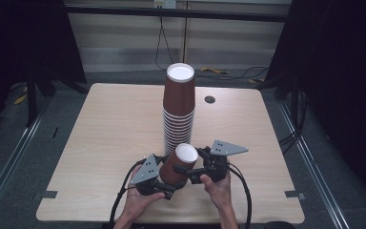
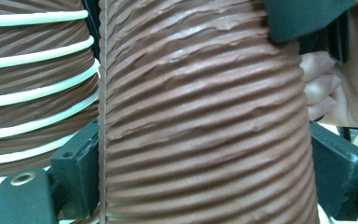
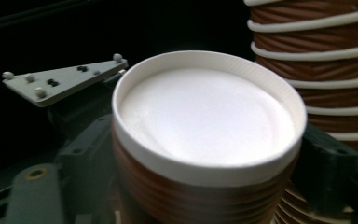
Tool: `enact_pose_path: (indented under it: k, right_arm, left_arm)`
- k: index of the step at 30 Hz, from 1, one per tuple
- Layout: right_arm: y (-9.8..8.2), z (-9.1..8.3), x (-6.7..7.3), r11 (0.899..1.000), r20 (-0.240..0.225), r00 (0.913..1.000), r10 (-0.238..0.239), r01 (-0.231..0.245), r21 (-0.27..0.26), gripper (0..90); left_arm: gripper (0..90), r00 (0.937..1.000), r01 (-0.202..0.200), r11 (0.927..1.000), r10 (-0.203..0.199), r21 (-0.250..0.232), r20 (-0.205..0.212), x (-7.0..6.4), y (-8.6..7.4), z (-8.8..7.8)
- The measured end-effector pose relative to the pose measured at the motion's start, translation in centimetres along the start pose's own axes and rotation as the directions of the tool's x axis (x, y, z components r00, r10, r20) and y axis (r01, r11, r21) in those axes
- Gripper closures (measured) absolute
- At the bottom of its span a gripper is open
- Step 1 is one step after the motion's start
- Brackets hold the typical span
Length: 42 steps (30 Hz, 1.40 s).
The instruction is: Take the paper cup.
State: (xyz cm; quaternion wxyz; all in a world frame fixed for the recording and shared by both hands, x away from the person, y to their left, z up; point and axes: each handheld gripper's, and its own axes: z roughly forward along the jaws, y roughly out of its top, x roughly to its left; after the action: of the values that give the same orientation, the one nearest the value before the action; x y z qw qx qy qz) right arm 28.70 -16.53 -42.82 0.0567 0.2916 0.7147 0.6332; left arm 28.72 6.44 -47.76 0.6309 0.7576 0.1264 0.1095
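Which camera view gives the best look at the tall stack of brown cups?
The high view: the tall stack of brown cups shows whole, upside down on the table. Both gripper views catch just some ribbed sides with white rims.

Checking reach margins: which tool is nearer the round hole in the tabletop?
Right. In the high view the right tool sits nearly straight below the hole; the left tool is lower and further left, at the base of the cup.
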Motion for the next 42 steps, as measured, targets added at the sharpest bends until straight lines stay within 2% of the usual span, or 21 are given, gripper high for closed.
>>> enact_pose_path:
  k: [7,10,13,19,24,31,34,42]
  right_arm:
    - [0.1,-0.1,0.0,1.000,-0.011,0.9999,-0.001,0.001,0.007,13.6]
    - [0.1,-0.2,0.1,1.000,-0.017,0.9998,0.004,-0.004,-0.002,13.7]
    - [0.1,-0.2,0.3,1.000,-0.016,0.9999,0.000,0.000,0.003,13.7]
    - [0.1,-0.5,0.3,1.000,-0.018,0.9998,0.000,0.000,-0.001,13.8]
    - [0.3,-0.8,0.5,1.000,-0.005,0.9999,-0.012,0.012,0.000,15.0]
    - [0.1,-1.6,0.2,1.000,0.024,0.9997,-0.006,0.006,0.000,15.6]
    - [0.0,-1.8,0.0,1.000,0.035,0.9994,-0.009,0.009,0.012,15.8]
    - [-0.1,-2.1,-0.2,0.998,0.053,0.9984,-0.021,0.018,0.053,16.0]
  left_arm:
    - [13.1,0.9998,0.015,0.9998,-0.015,-0.010,0.016,0.4,0.0,-0.2]
    - [13.1,0.9999,0.008,0.9999,-0.008,0.008,0.009,0.8,0.1,-0.6]
    - [13.1,1.0000,0.008,1.0000,-0.008,0.004,0.006,1.0,0.1,-0.8]
    - [13.1,0.9996,0.004,1.0000,-0.003,0.008,-0.028,1.4,0.4,-1.6]
    - [13.3,0.9997,0.008,0.9996,-0.008,0.026,-0.024,1.6,0.6,-1.8]
    - [13.5,0.9996,0.016,0.9982,-0.015,0.058,-0.023,2.0,0.6,-2.1]
    - [13.4,0.9999,0.010,0.9966,-0.010,0.082,-0.006,2.3,0.9,-2.2]
    - [13.5,1.0000,0.002,0.9942,-0.003,0.108,0.006,2.6,1.2,-2.6]
